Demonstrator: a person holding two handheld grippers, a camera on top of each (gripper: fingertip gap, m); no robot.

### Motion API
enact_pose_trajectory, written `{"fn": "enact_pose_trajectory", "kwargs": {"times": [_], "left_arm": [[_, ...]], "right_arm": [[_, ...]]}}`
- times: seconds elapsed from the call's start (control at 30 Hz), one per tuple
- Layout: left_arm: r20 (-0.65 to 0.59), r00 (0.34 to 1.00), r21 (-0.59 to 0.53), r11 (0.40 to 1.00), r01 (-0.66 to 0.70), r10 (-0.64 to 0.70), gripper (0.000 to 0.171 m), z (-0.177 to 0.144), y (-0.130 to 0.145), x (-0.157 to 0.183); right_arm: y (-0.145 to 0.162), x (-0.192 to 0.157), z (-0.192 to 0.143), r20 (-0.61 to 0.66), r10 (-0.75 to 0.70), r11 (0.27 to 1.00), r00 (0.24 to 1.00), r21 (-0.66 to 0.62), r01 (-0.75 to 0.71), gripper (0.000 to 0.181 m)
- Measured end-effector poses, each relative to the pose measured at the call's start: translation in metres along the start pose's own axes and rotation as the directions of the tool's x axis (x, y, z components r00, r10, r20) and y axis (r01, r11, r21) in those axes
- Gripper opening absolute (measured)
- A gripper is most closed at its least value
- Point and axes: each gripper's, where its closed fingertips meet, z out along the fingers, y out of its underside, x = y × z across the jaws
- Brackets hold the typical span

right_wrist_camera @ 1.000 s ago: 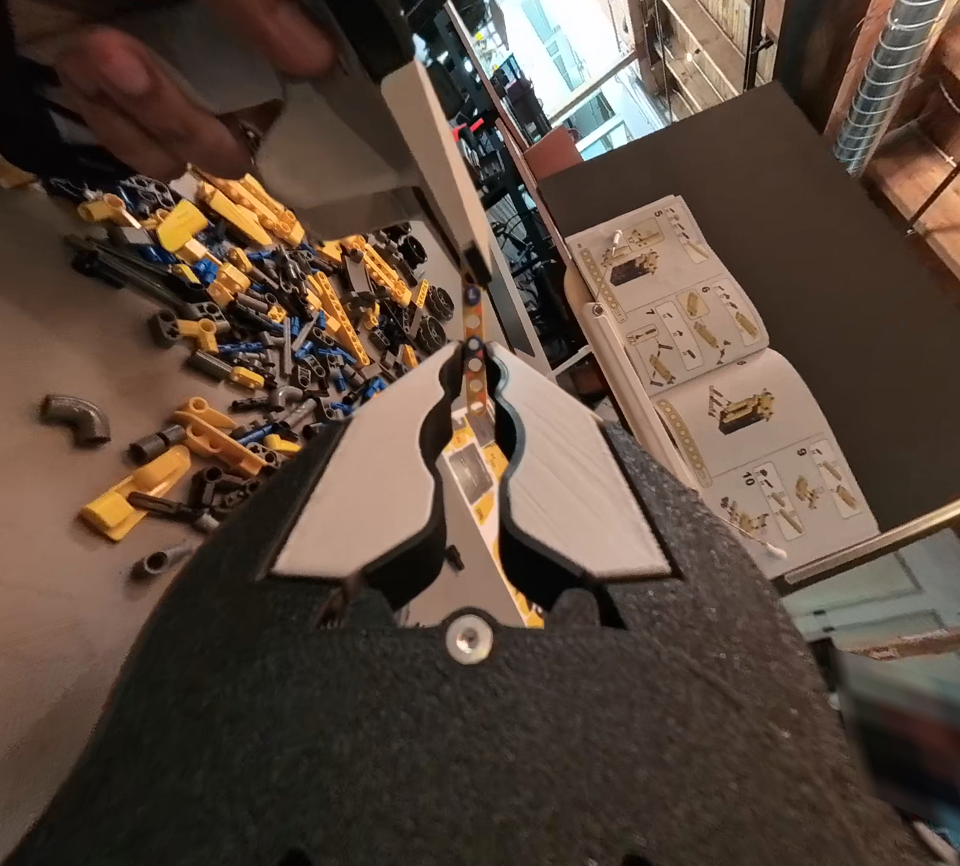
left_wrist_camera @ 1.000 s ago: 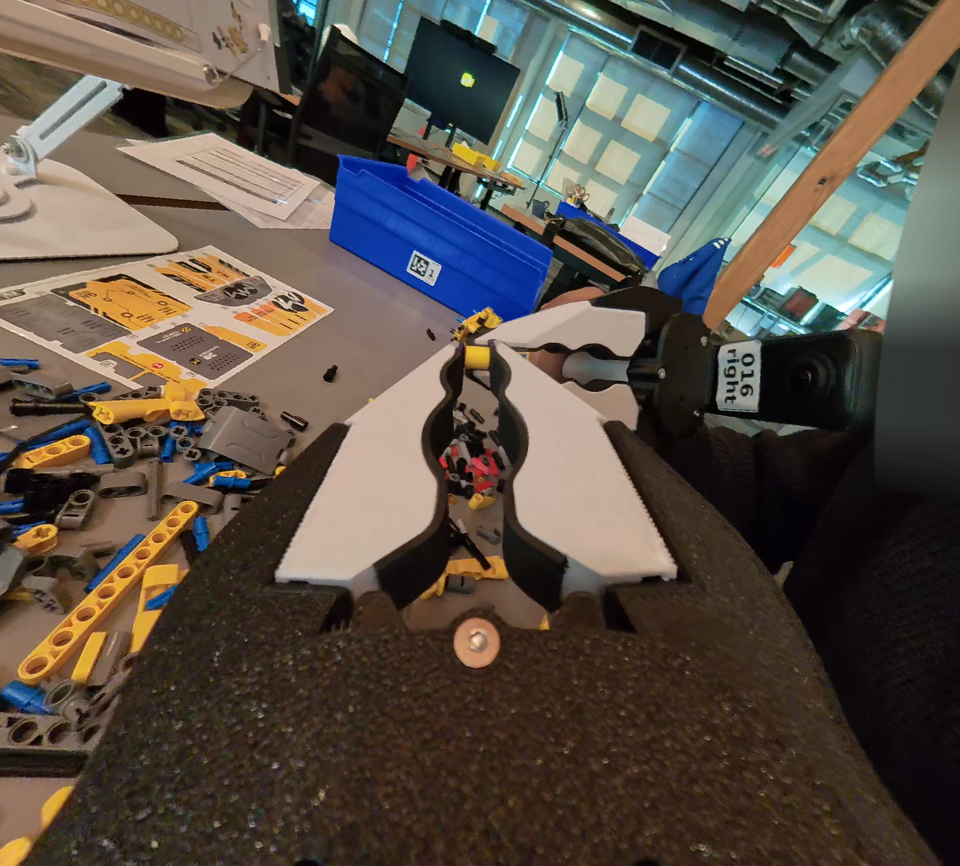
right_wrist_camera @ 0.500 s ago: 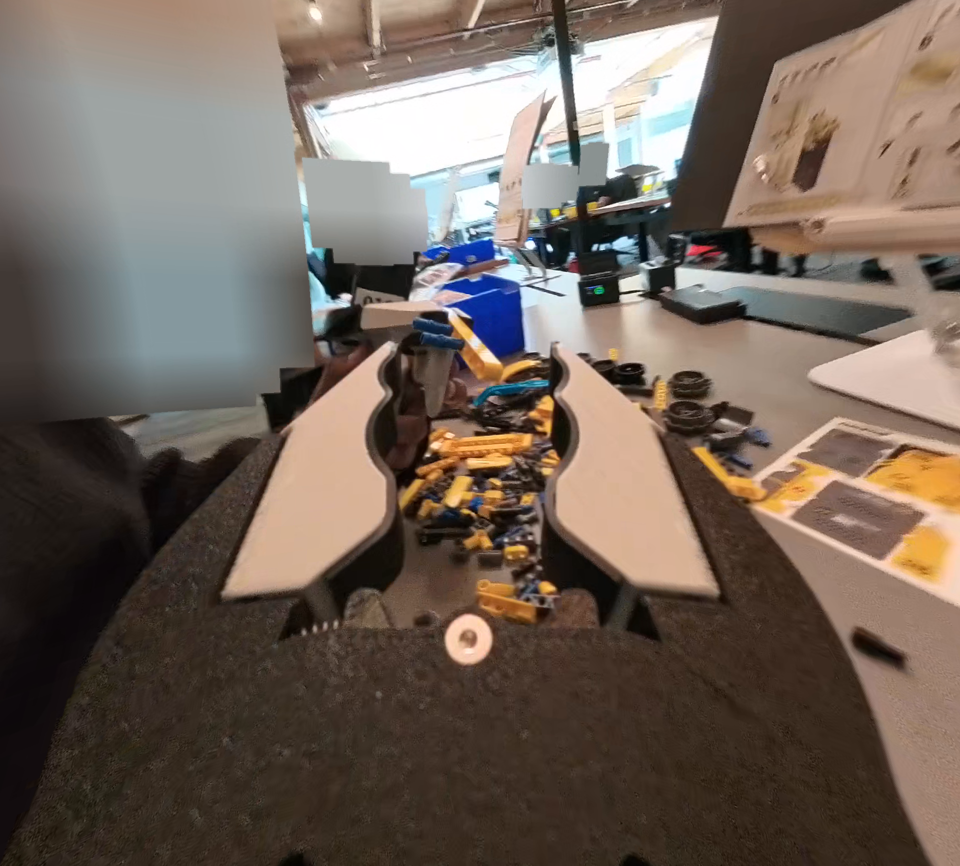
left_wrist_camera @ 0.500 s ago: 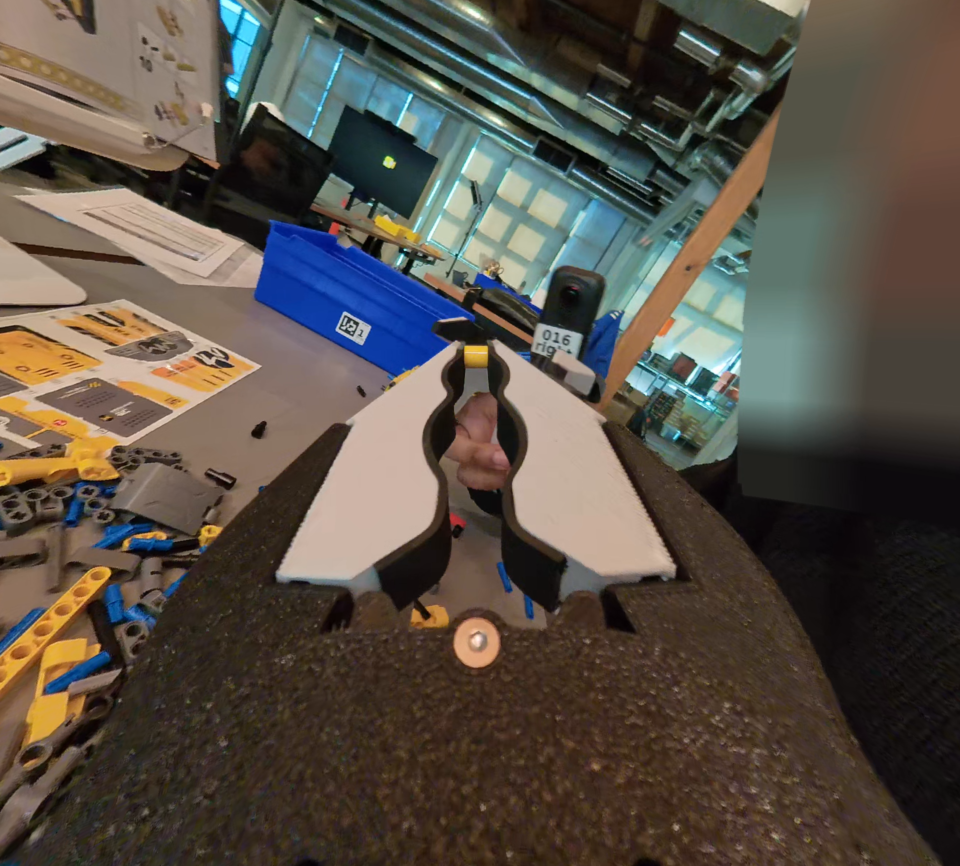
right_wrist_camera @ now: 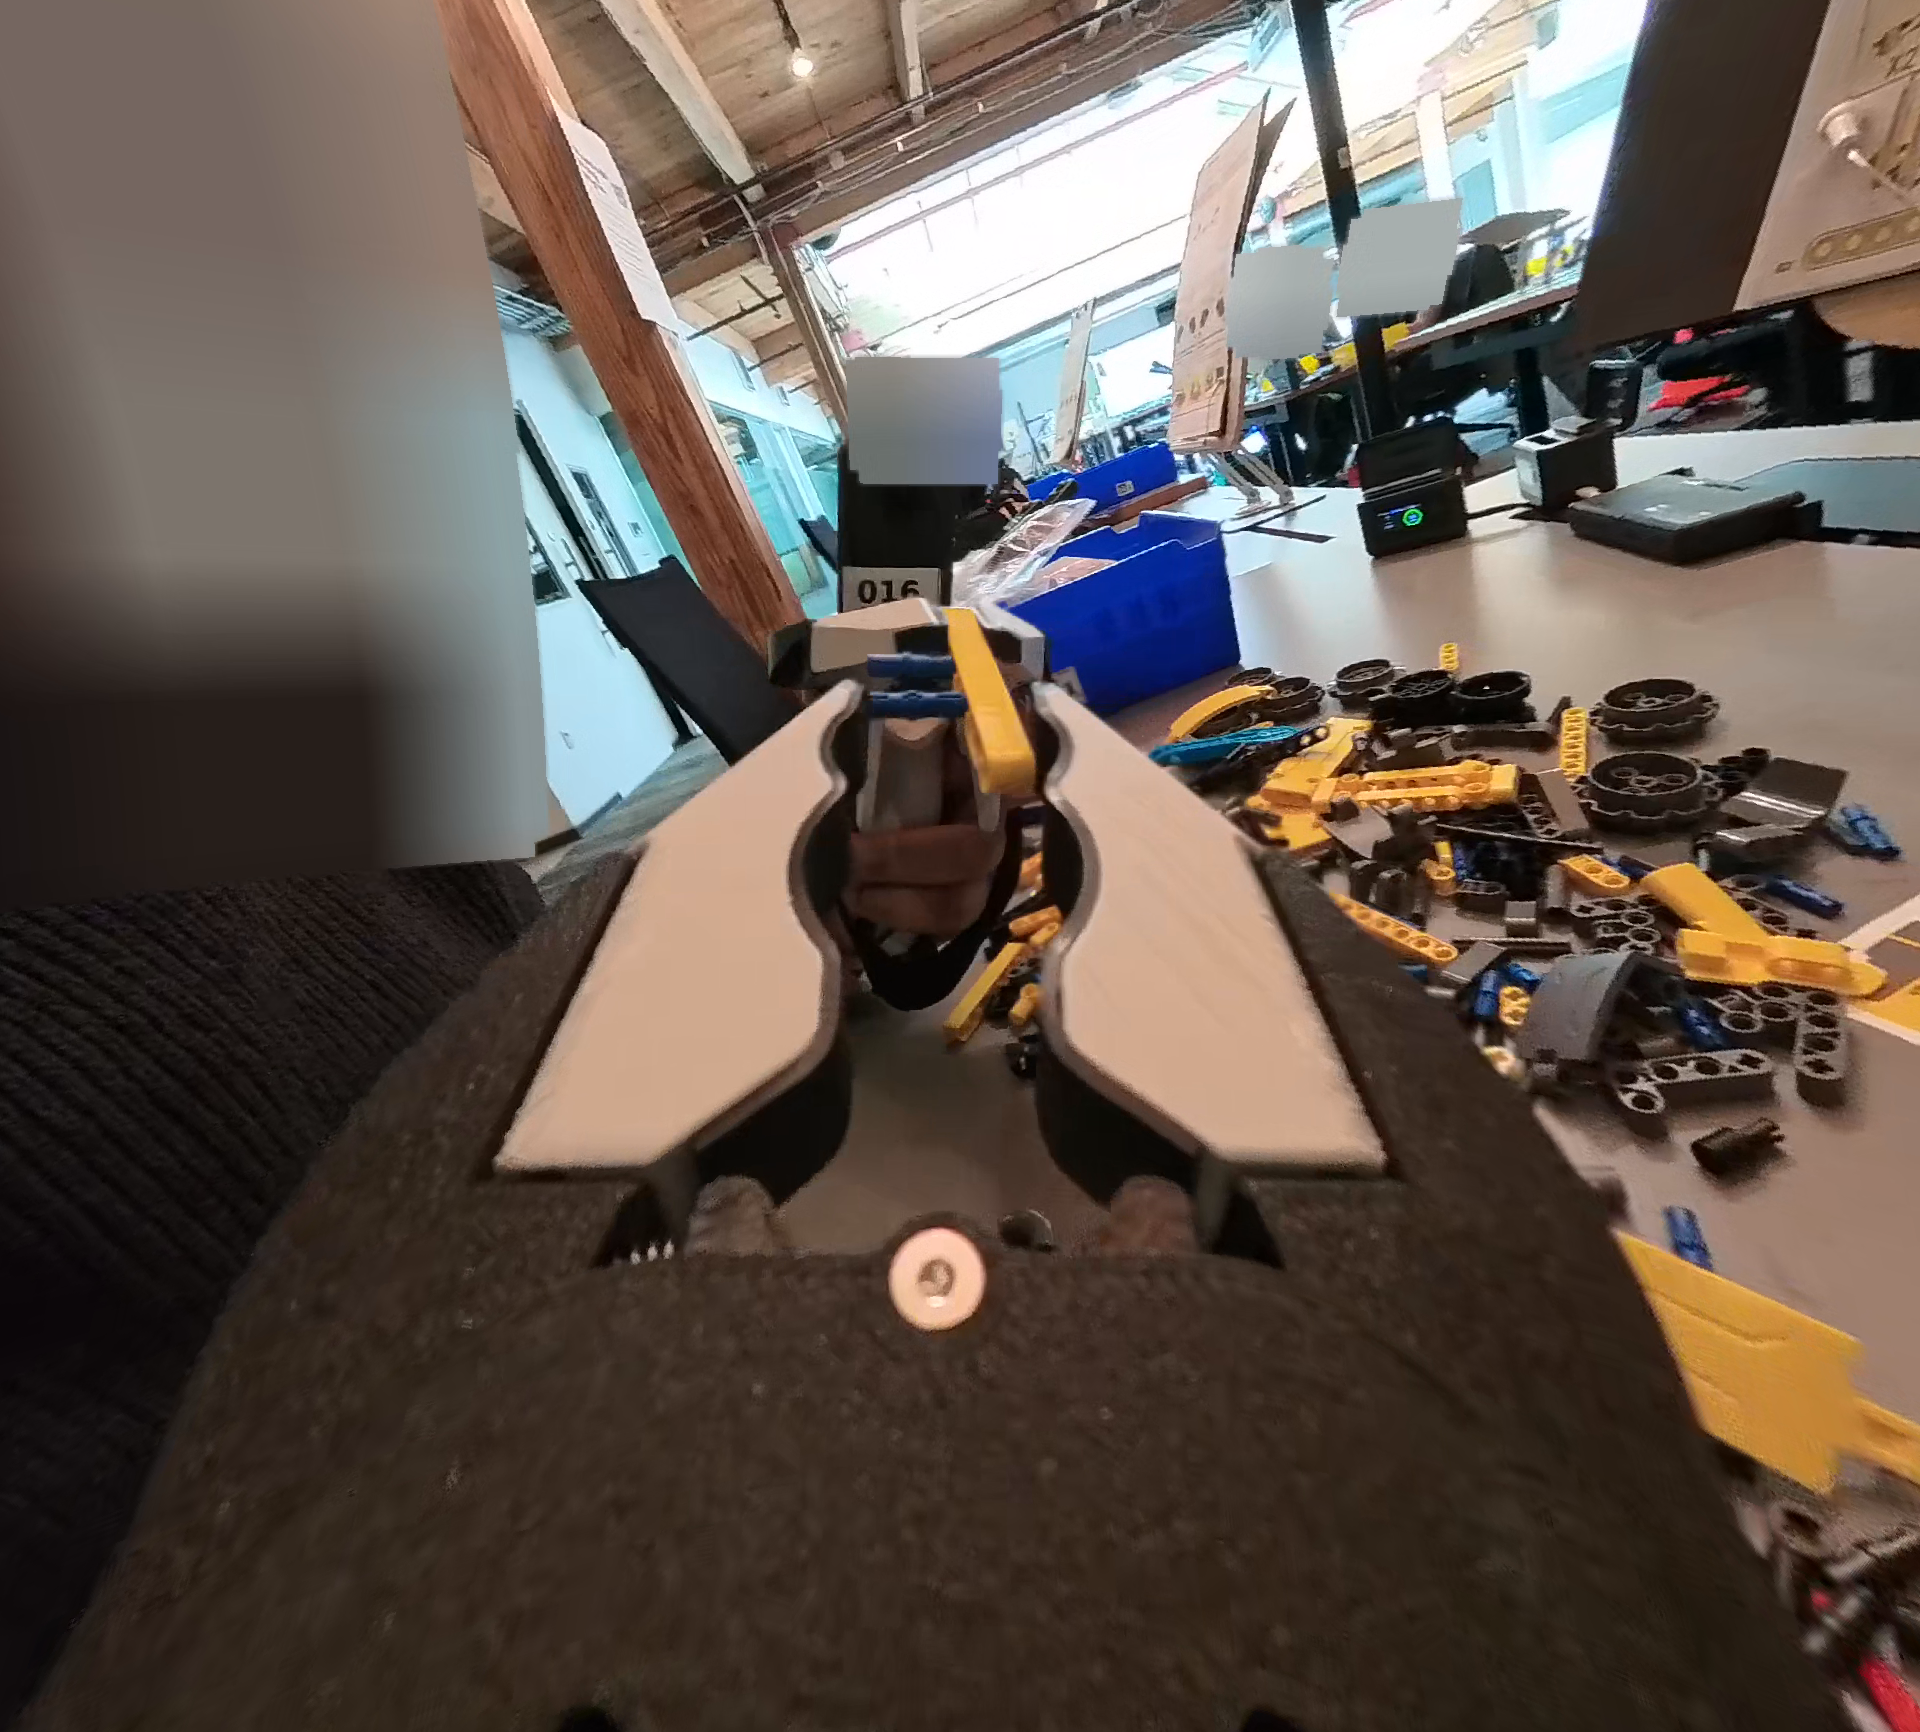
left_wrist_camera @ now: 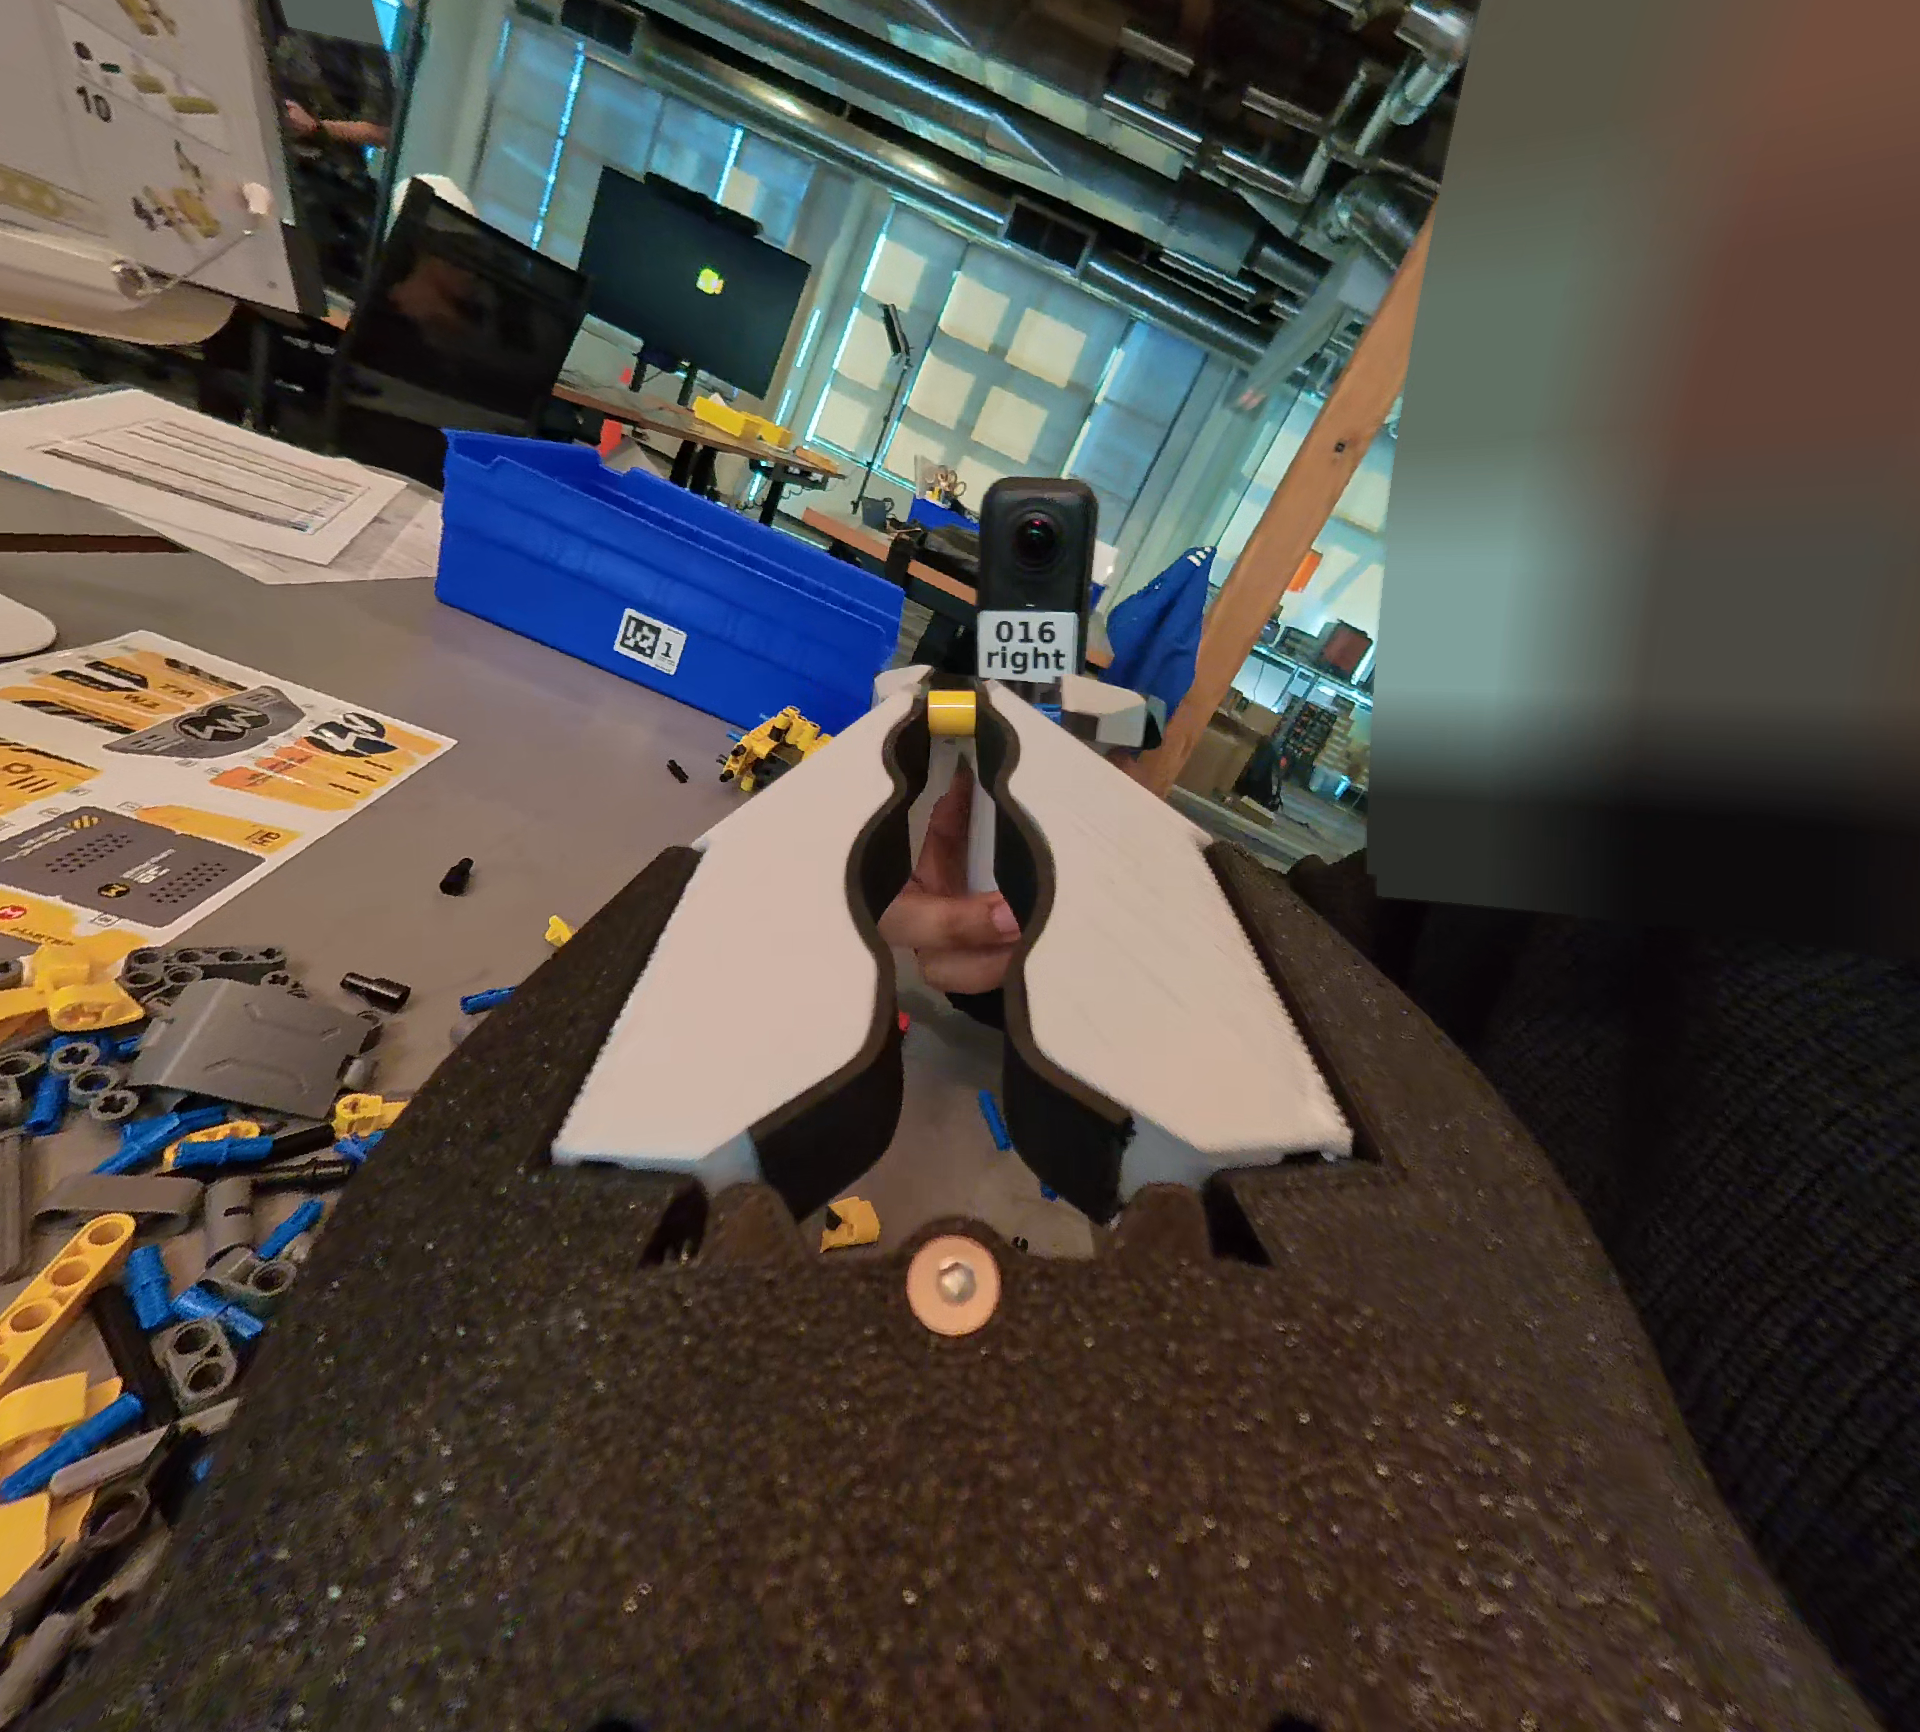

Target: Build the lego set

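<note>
My left gripper (left_wrist_camera: 951,716) is shut on a yellow beam (left_wrist_camera: 951,712), held up above the table. In the right wrist view the beam (right_wrist_camera: 987,716) shows two blue pins (right_wrist_camera: 912,669) sticking out sideways, and the left gripper (right_wrist_camera: 940,643) faces me. My right gripper (right_wrist_camera: 948,706) is open. Its fingertips (right_wrist_camera: 1051,706) stand on either side of the beam and the left tips, without closing on them. Its camera (left_wrist_camera: 1037,539) faces the left wrist view. A hand (right_wrist_camera: 925,861) shows behind the beam.
A grey table (left_wrist_camera: 540,747) carries a pile of yellow, grey and blue parts (right_wrist_camera: 1558,851), black wheels (right_wrist_camera: 1652,778), a sticker sheet (left_wrist_camera: 187,789), a small yellow assembly (left_wrist_camera: 774,742) and a blue bin (left_wrist_camera: 665,560). An instruction booklet (left_wrist_camera: 125,72) stands at the left. A dark sleeve (right_wrist_camera: 208,1111) lies close by. Both grippers' tips are close together, under 4 cm apart.
A second ago my right gripper was shut on a thin yellow beam; it has opened and swung round to face the left gripper. The left gripper stayed shut on its yellow piece.
</note>
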Motion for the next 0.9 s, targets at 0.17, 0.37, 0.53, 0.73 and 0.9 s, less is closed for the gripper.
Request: {"fn": "enact_pose_trajectory", "kwargs": {"times": [0.17, 0.37, 0.53, 0.73, 0.9], "left_arm": [[0.008, 1.0, -0.002, 1.0, -0.02, 0.02, 0.007, 0.0, 0.0, 0.001], [0.089, 0.993, -0.023, 0.997, -0.072, 0.074, 0.023, 0.002, 0.005, -0.008], [0.074, 0.985, -0.11, 0.983, -0.15, 0.159, 0.056, 0.01, 0.02, 0.0], [0.098, 0.965, -0.125, 0.965, -0.231, 0.243, 0.056, 0.01, 0.022, 0.0], [0.067, 0.97, -0.104, 0.968, -0.228, 0.236, 0.043, 0.009, 0.018, 0.005]], "right_arm": [[0.001, -0.001, 0.0, 0.04, 0.061, 0.998, 0.997, -0.008, -0.061, 0.028], [-0.003, 0.007, -0.004, 0.036, 0.058, 0.998, 0.998, -0.008, -0.058, 0.027], [-0.003, 0.01, -0.007, -0.028, -0.132, 0.99, 0.991, -0.06, 0.13, 0.026], [0.003, 0.003, -0.006, 0.003, -0.243, 0.963, 0.97, -0.12, 0.241, 0.026], [0.005, -0.001, -0.008, 0.059, -0.225, 0.963, 0.973, -0.139, 0.231, 0.026]]}}
